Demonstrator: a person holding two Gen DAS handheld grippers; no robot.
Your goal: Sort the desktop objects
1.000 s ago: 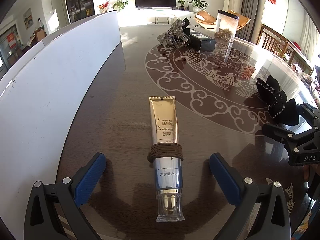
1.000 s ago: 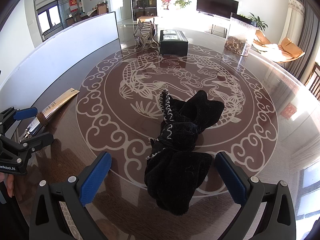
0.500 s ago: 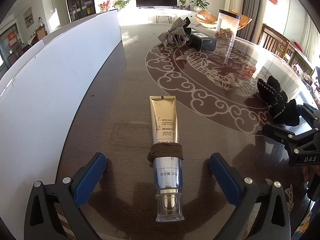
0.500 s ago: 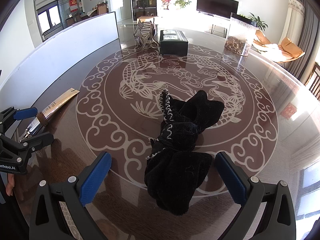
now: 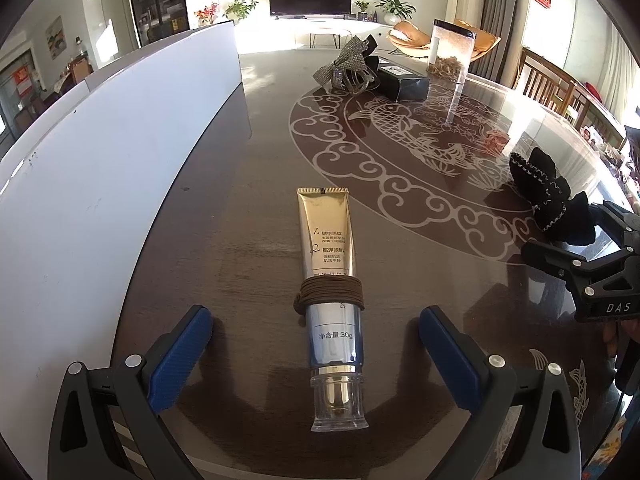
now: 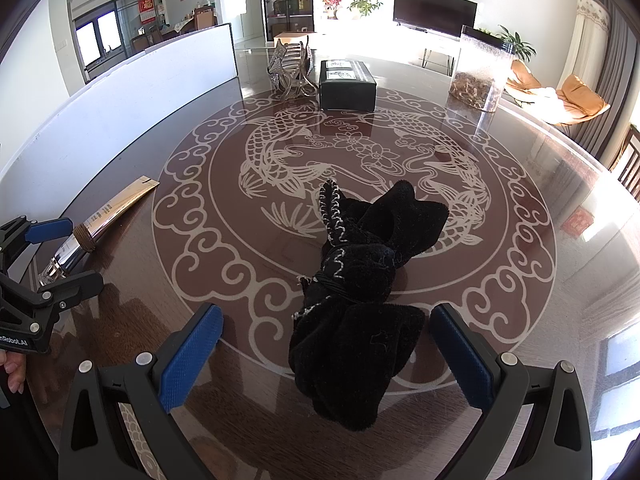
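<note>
A gold and silver cosmetic tube with a brown hair tie wound round it lies on the dark table, cap toward me. My left gripper is open, its blue pads either side of the tube's cap end, not touching. A black fabric bow lies on the table. My right gripper is open with the bow's near end between its pads. The tube also shows in the right wrist view, and the bow in the left wrist view.
At the far side stand a glittery bow hair clip, a black box and a clear lidded container. A white panel runs along the table's left edge. Chairs stand at the right.
</note>
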